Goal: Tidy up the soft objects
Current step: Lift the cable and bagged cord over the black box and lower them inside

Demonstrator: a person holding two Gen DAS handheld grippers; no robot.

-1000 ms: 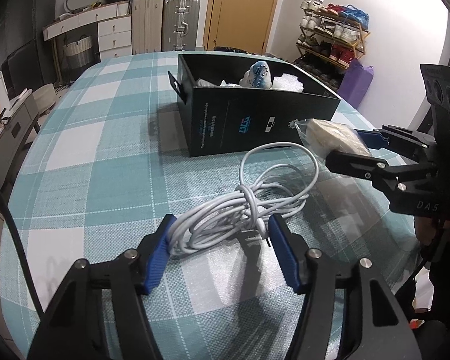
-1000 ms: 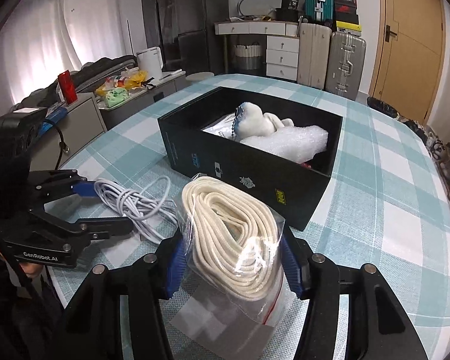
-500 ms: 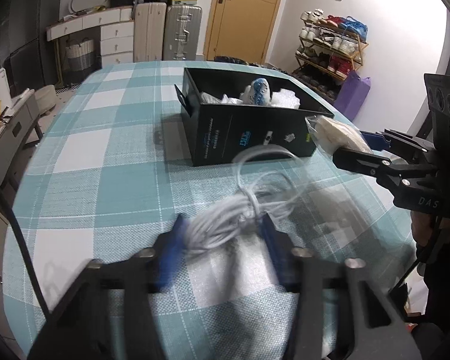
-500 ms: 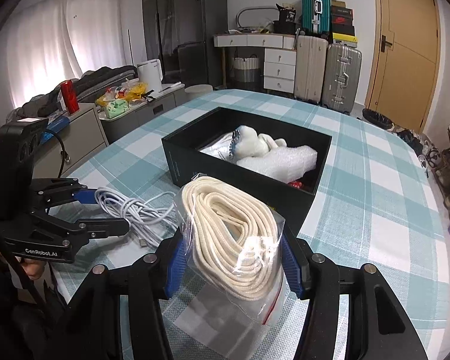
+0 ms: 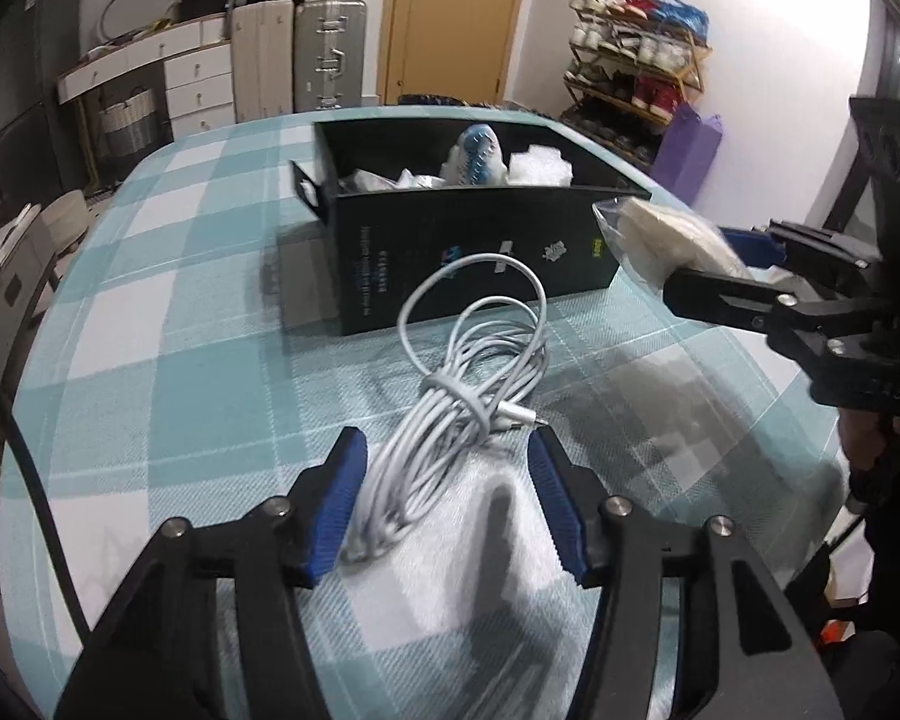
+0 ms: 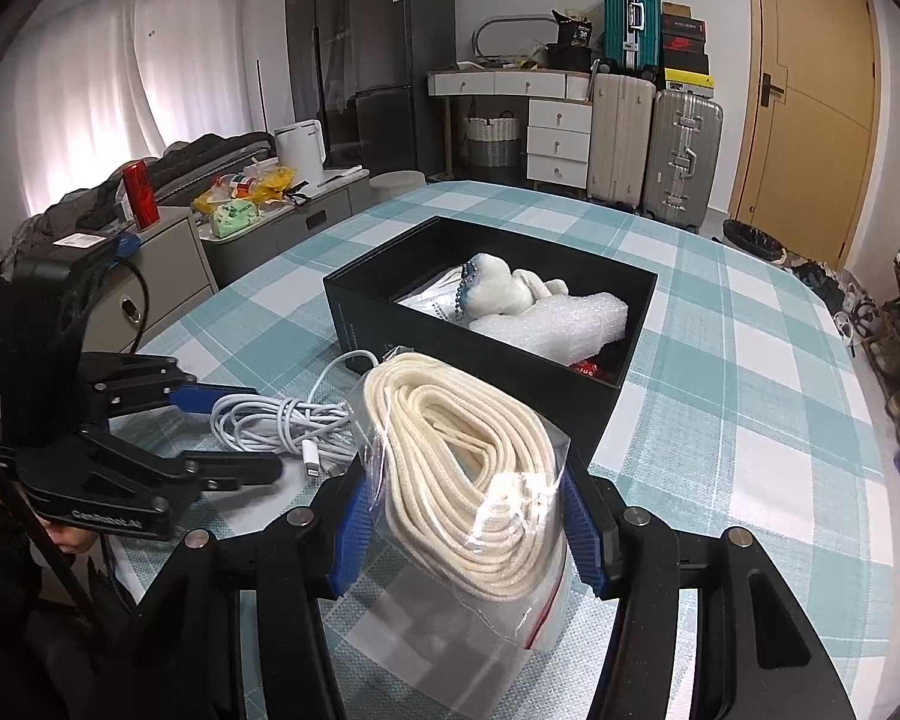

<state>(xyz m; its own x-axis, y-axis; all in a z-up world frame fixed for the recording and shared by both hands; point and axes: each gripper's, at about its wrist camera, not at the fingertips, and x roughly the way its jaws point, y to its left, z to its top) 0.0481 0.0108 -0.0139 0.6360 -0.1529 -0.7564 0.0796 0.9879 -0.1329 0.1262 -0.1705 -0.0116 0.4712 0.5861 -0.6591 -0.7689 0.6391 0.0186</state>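
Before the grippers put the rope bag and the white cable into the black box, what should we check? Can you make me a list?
1. Right gripper holds the bag of rope: ok, both blue pads press on the bag.
2. Left gripper holds the white cable: not ok. The cable lies between the jaws, which have just been opening, and there is a gap on one side.
3. Black box is open on top: ok.
4. Room in the box: cannot tell for sure. A white plush toy and bubble wrap already fill much of it.
5. Cable stays bundled: ok, a loop is wrapped round its middle.
6. Grippers clear of each other: ok, they are apart.
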